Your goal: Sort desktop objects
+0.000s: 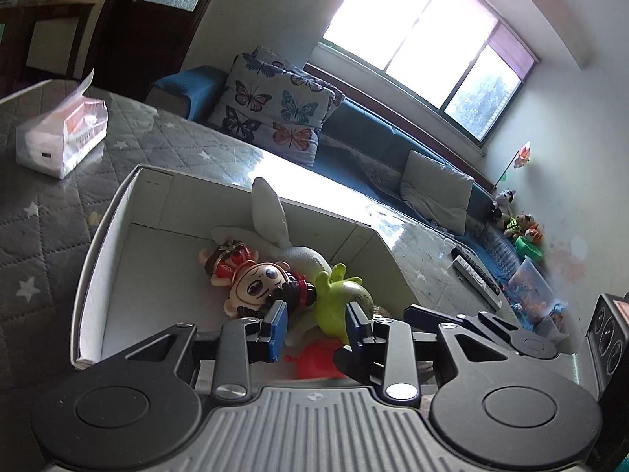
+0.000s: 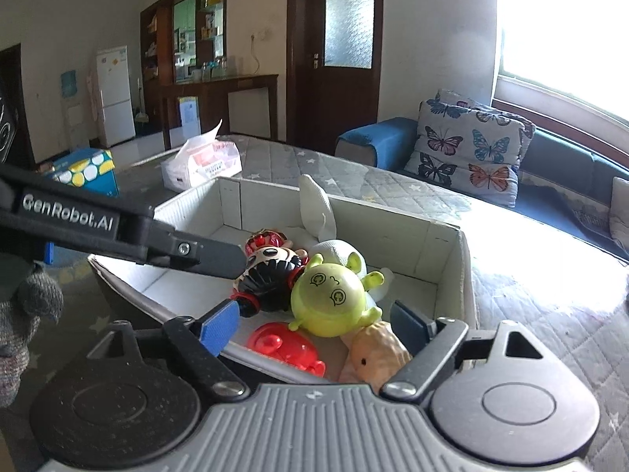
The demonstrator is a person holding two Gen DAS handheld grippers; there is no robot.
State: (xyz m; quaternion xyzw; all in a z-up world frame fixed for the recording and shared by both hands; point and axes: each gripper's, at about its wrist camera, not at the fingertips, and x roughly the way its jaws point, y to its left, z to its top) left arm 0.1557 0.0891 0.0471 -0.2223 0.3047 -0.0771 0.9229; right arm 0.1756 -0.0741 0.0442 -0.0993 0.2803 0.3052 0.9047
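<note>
A white cardboard box (image 1: 118, 212) (image 2: 452, 244) on the quilted table holds several toys. In it lie a black-haired doll in red (image 1: 255, 279) (image 2: 271, 271), a green round toy (image 1: 346, 303) (image 2: 330, 303), a white plush rabbit (image 1: 271, 204) (image 2: 314, 204), a red plastic toy (image 1: 314, 360) (image 2: 287, 348) and a beige toy (image 2: 377, 354). My left gripper (image 1: 316, 324) hovers open over the doll and green toy, its pads pressing on nothing. My right gripper (image 2: 316, 326) stands wide open at the box's near edge, above the green and beige toys. One black finger (image 2: 220, 259) of the left gripper reaches in from the left.
A tissue pack (image 1: 63, 133) (image 2: 200, 161) lies beyond the box. A blue dotted carton (image 2: 86, 171) stands far left. A remote control (image 1: 475, 275) and a clear tub of small items (image 1: 530, 291) sit at the right. Behind the table is a sofa with a butterfly cushion (image 1: 275, 106). A gloved hand (image 2: 31, 306) shows left.
</note>
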